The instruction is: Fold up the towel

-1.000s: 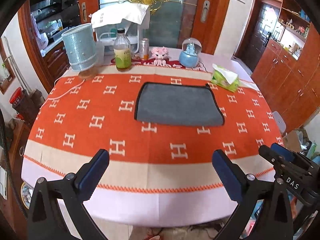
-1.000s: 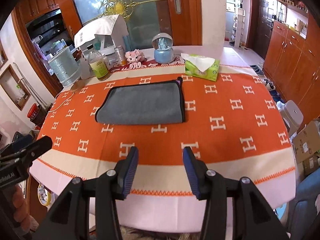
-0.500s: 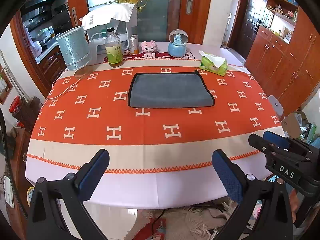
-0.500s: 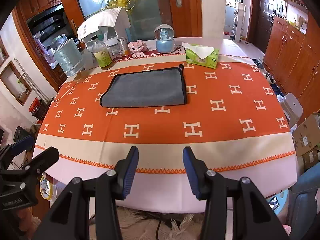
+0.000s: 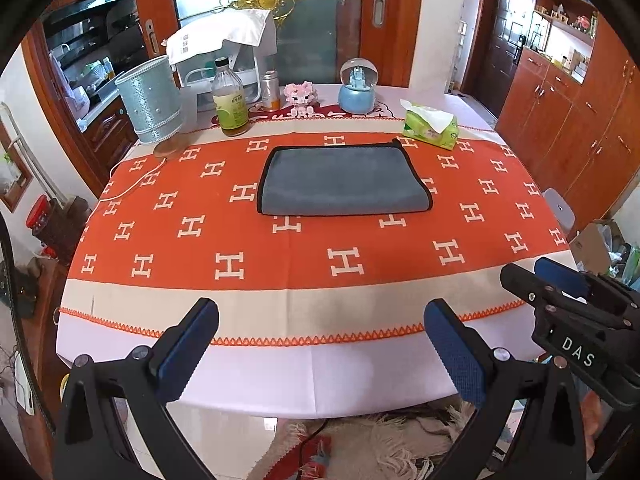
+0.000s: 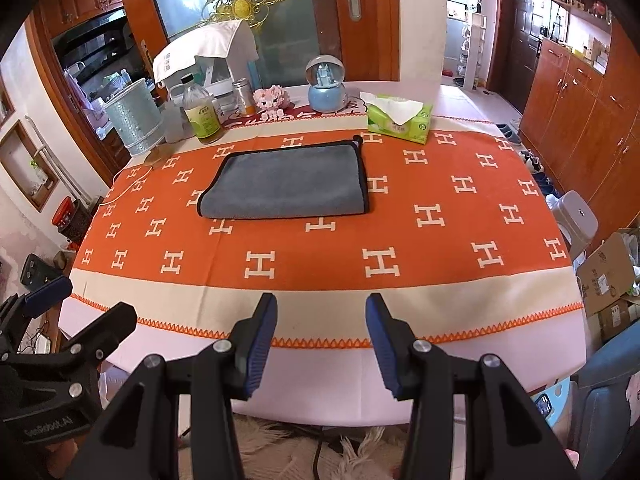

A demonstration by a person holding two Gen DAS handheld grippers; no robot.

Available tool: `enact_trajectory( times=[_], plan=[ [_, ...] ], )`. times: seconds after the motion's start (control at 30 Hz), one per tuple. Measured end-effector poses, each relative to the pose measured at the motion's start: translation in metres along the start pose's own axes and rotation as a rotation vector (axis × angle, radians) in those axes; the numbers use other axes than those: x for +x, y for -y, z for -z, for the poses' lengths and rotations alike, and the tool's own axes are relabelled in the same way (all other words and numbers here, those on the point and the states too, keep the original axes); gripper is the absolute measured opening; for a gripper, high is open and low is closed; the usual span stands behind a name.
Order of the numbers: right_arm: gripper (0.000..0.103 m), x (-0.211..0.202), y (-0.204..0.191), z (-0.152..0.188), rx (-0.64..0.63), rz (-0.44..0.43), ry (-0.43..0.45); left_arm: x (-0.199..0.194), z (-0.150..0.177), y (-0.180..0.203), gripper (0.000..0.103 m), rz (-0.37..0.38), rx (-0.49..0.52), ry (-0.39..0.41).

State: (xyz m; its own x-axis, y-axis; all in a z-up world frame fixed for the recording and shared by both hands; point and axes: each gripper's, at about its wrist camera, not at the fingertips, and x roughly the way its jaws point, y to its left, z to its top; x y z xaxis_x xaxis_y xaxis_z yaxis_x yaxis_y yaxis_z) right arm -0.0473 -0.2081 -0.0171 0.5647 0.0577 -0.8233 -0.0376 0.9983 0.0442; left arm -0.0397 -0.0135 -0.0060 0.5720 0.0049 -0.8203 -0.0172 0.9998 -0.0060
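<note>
We find the grey towel (image 5: 344,178) lying flat in the upper centre of the frame on the orange tablecloth (image 5: 280,256), well apart from both tools. Its near edge looks rounded, which suggests one fold is made, though we cannot confirm the layers at this range. The left gripper (image 5: 320,344) stands wide open and empty; the right gripper (image 6: 320,340) is narrower, also empty. We judge any further folding outstanding.

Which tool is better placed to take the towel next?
Neither clearly: the left tool and right tool both hang open off the table's near edge, far from the grey towel. The left is roughly centred on it.
</note>
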Motion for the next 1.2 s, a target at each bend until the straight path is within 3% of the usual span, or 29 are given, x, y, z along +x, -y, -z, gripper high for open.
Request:
enact_trajectory(
  times=[1.2],
  plan=[
    [0.046,-0.001,-0.001,0.0,0.016,0.02,0.019,-0.005,0.002,-0.013,0.102,-0.012,-0.049,0.022]
  ],
)
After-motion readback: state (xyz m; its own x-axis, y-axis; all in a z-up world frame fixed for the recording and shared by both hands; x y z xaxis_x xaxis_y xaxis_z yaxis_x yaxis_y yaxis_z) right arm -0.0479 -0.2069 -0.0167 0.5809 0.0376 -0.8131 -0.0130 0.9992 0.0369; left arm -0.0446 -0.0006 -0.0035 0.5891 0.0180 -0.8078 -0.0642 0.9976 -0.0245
